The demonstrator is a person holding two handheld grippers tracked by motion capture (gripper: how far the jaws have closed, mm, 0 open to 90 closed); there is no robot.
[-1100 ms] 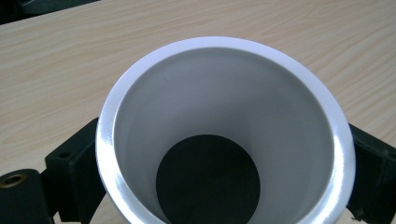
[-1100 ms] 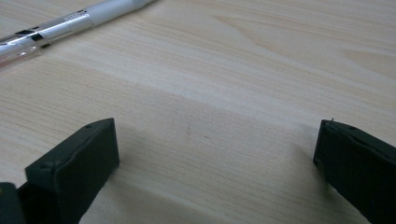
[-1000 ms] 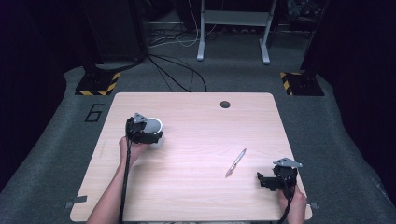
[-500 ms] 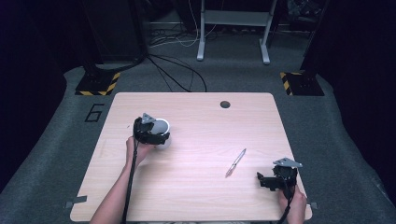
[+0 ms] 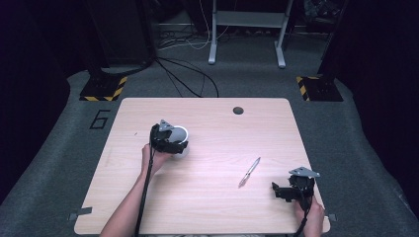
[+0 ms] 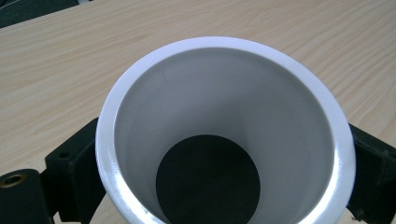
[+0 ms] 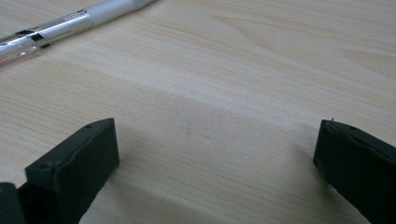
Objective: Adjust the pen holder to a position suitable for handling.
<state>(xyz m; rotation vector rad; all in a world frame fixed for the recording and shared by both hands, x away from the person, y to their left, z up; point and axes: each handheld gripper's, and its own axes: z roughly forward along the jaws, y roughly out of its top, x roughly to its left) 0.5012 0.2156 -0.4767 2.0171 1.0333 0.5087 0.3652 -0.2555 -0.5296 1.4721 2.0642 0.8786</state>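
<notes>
while clamped by left gripper (image 5: 174, 144), white cup (image 6: 224, 130)

Bright tabletop (image 5: 212, 197), dark surroundings.
Overhead light; glare on the white cup (image 6: 224, 130) rim, the pen (image 7: 70, 25) soft, high view slightly grainy.

Cup (image 5: 179, 138) on table (image 5: 212, 207), left of pen (image 5: 249, 172)

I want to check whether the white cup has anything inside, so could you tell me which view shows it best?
The left gripper view: it looks straight into the white cup, showing the rim, bare inner wall and dark bottom. The high view shows the cup small, partly hidden behind the left gripper.
</notes>
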